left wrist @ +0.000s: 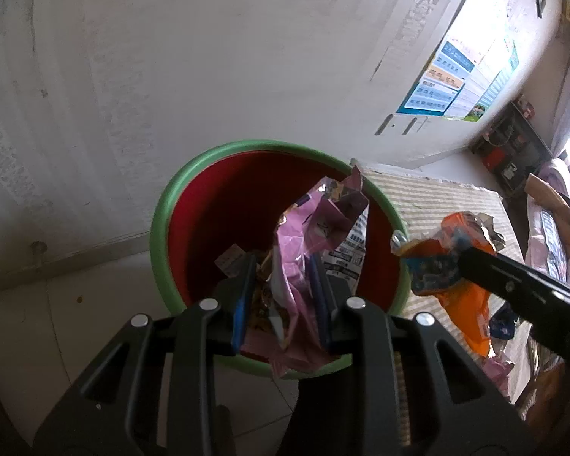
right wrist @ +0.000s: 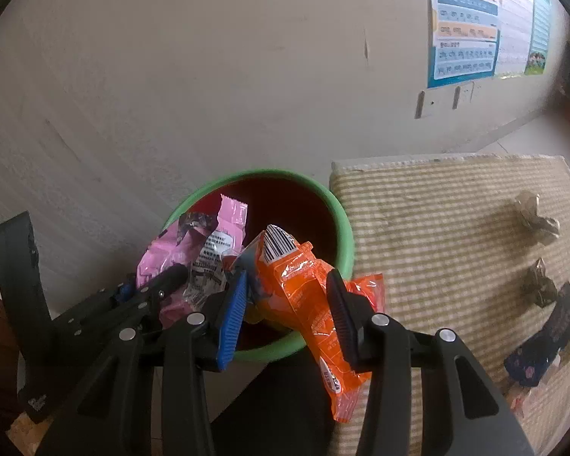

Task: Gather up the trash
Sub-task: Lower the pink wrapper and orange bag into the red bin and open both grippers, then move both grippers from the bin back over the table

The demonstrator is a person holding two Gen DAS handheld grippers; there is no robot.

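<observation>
Two wrappers are held over the bin [left wrist: 159, 235]: left tool [left wrist: 281, 296] pinches the pink wrapper [left wrist: 307, 235], right tool [right wrist: 288, 304] the orange wrapper [right wrist: 307, 285]. The orange one hangs across the rim, so I think it may fall outside on release

Striped woven mat [right wrist: 456, 228] on floor; blue chart poster [right wrist: 463, 26] on pale wall [right wrist: 209, 76]; dark shelf [left wrist: 509, 144] beyond.

Pink wrapper [left wrist: 300, 250]: glossy crinkled plastic film. Orange wrapper [right wrist: 307, 296]: shiny plastic film. Bin [left wrist: 163, 228]: smooth plastic, green rim. Mat [right wrist: 437, 235]: coarse woven, ribbed. Wall [left wrist: 209, 57]: matt, scuffed.
</observation>
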